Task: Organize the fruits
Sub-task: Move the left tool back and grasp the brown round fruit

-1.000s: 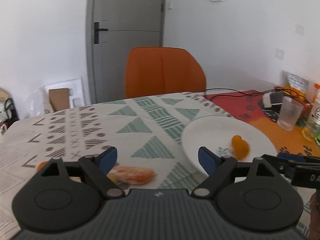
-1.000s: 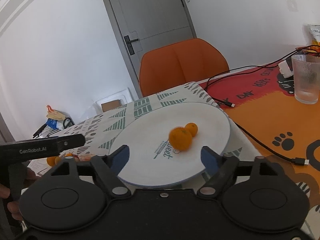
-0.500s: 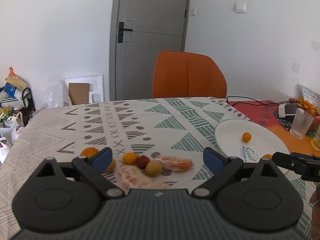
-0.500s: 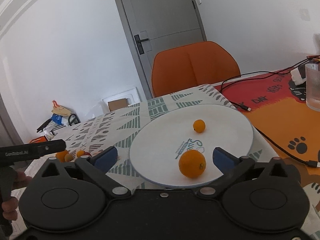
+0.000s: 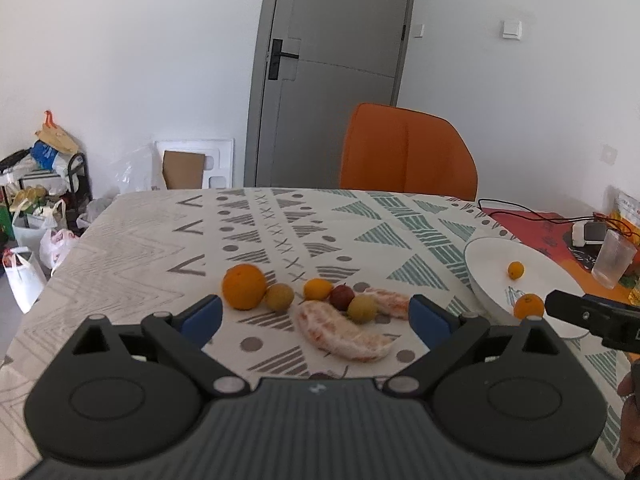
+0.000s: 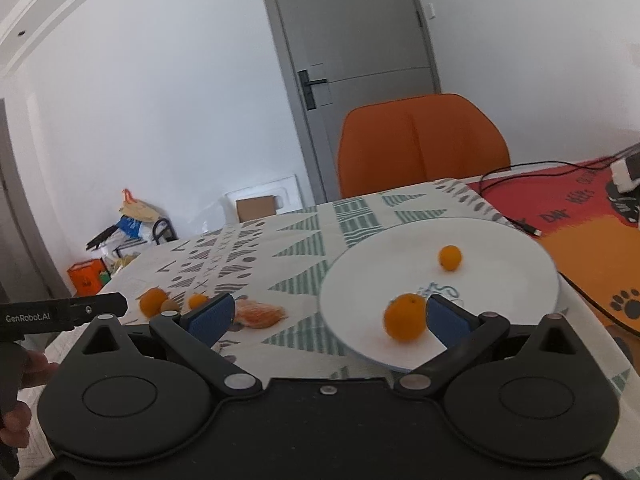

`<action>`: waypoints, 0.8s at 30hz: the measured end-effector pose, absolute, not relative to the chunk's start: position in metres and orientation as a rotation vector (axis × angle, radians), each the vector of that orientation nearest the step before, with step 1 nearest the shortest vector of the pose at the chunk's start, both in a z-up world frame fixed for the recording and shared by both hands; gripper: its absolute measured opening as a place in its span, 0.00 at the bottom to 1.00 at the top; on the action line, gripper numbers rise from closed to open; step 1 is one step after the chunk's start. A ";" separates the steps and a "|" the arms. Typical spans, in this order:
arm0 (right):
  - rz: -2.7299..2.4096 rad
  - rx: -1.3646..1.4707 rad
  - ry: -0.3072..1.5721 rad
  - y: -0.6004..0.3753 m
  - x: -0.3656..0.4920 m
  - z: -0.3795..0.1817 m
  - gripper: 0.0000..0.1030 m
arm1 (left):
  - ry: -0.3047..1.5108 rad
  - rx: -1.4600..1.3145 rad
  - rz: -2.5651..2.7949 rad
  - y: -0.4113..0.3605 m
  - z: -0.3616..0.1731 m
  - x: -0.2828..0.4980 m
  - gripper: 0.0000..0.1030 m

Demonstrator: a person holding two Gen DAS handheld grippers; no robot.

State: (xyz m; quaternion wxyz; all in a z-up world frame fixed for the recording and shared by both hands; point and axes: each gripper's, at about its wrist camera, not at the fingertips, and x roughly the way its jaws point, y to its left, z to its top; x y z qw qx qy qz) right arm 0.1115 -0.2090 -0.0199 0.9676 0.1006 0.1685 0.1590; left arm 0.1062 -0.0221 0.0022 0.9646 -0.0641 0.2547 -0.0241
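Observation:
On the patterned tablecloth (image 5: 360, 236) lies a cluster of fruit: a big orange (image 5: 244, 286), a small orange (image 5: 318, 289), a red fruit (image 5: 341, 296), two yellowish round fruits (image 5: 279, 297) and peeled citrus segments (image 5: 344, 332). My left gripper (image 5: 316, 318) hovers open just short of them, holding nothing. The white plate (image 6: 520, 248) carries a small orange (image 6: 450, 257) and a larger, blurred orange (image 6: 405, 317) near its front rim. My right gripper (image 6: 330, 316) is wide open. That orange sits loose beside its right pad.
An orange chair (image 5: 408, 148) stands at the table's far side before a grey door. A clear plastic cup (image 5: 614, 262), cables and a charger lie on the orange mat at the right. Bags and a rack (image 5: 40, 200) crowd the floor left of the table.
My left gripper swung left, away from the plate, bringing the fruit cluster into view. The right jaws widened, and the larger orange came from beside the small one to the plate's front rim.

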 end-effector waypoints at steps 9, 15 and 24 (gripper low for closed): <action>0.404 0.167 0.363 -0.187 0.105 -0.018 1.00 | 0.547 -0.162 -0.055 -0.007 -0.006 0.093 0.95; 0.449 0.160 0.391 -0.177 0.104 -0.021 1.00 | 0.563 -0.179 -0.059 -0.004 -0.015 0.090 0.93; 0.476 0.154 0.420 -0.171 0.106 -0.029 1.00 | 0.584 -0.191 -0.050 -0.006 -0.028 0.095 0.84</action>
